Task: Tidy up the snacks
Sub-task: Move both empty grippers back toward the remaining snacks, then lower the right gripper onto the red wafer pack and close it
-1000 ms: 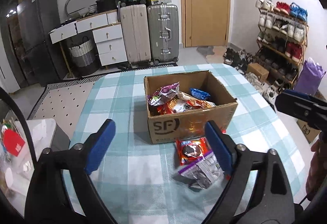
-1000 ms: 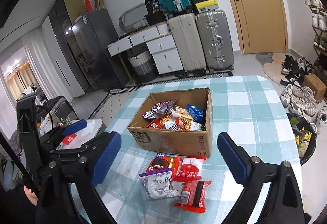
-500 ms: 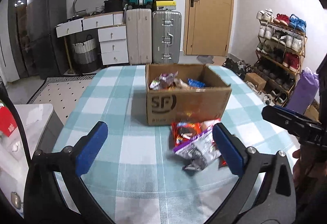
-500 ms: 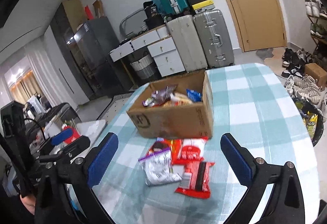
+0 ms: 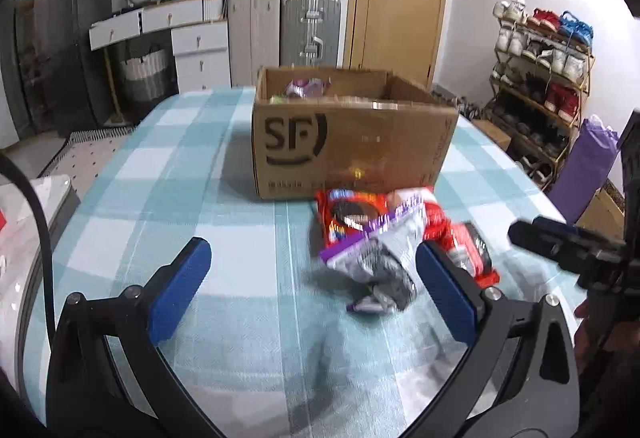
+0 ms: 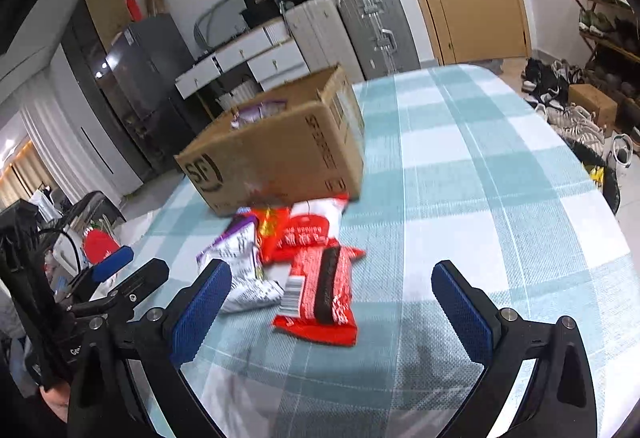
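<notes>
A cardboard box point(image 5: 352, 142) point(image 6: 280, 154) marked SF stands on the checked tablecloth, with a few snack packs showing over its rim. In front of it lies a small heap of packs: a silver-and-purple bag point(image 5: 380, 258) point(image 6: 240, 266), an orange-red cookie pack point(image 5: 348, 218), a red-and-white bag point(image 6: 312, 230) and a red pack with a dark stripe point(image 6: 324, 290). My left gripper point(image 5: 316, 294) is open, low over the cloth, with the silver bag near its right finger. My right gripper point(image 6: 332, 310) is open just short of the striped red pack. Neither touches a pack.
The table point(image 6: 480, 198) has bare cloth to the right of the box and in front of the heap. Suitcases point(image 5: 308, 30), white drawers point(image 5: 196, 46), a door and a shoe rack point(image 5: 540, 70) stand behind. A low white side table point(image 5: 24, 238) sits to the left.
Both grippers have sunk toward the table and come closer to the heap; the box now shows from the side, its contents mostly hidden. The left jaws spread a little wider.
</notes>
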`<action>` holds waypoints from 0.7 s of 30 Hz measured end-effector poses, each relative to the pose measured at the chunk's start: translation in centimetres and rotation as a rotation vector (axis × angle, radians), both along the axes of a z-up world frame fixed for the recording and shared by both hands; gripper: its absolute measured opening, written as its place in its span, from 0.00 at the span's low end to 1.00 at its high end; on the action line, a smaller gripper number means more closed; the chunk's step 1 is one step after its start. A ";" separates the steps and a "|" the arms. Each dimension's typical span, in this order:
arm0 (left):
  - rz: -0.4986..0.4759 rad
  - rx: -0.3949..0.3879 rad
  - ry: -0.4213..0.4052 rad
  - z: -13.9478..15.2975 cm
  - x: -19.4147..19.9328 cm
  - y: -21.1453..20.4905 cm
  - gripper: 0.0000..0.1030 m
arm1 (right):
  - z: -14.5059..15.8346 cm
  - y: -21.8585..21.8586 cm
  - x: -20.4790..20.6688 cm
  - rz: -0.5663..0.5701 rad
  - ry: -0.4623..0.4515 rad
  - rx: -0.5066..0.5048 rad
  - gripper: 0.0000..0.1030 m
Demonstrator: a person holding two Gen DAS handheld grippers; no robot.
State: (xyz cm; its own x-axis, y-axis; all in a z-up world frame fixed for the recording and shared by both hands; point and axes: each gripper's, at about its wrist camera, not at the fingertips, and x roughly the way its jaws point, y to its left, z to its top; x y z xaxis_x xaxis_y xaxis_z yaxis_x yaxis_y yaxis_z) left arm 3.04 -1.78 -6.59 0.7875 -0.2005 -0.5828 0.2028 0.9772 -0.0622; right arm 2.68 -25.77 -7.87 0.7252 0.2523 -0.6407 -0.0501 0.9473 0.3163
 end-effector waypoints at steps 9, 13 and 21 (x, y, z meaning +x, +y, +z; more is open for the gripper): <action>0.010 -0.039 0.086 -0.9 2.1 1.1 0.99 | -1.2 1.3 1.6 0.003 0.052 -0.106 0.99; 0.010 -0.047 0.081 -0.9 2.0 1.1 0.99 | -1.9 1.5 2.4 0.004 0.077 -0.121 0.99; -0.005 -0.057 0.096 -1.0 1.8 0.9 0.99 | -3.1 3.8 3.5 0.046 0.114 -0.211 0.98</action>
State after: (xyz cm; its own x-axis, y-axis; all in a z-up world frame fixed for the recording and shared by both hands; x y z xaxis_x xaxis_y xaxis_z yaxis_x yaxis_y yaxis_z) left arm 4.86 -0.88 -7.61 0.7274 -0.2389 -0.6432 0.1978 0.9707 -0.1368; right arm 6.17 -21.99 -11.02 0.6359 0.1354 -0.7598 -0.0701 0.9906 0.1178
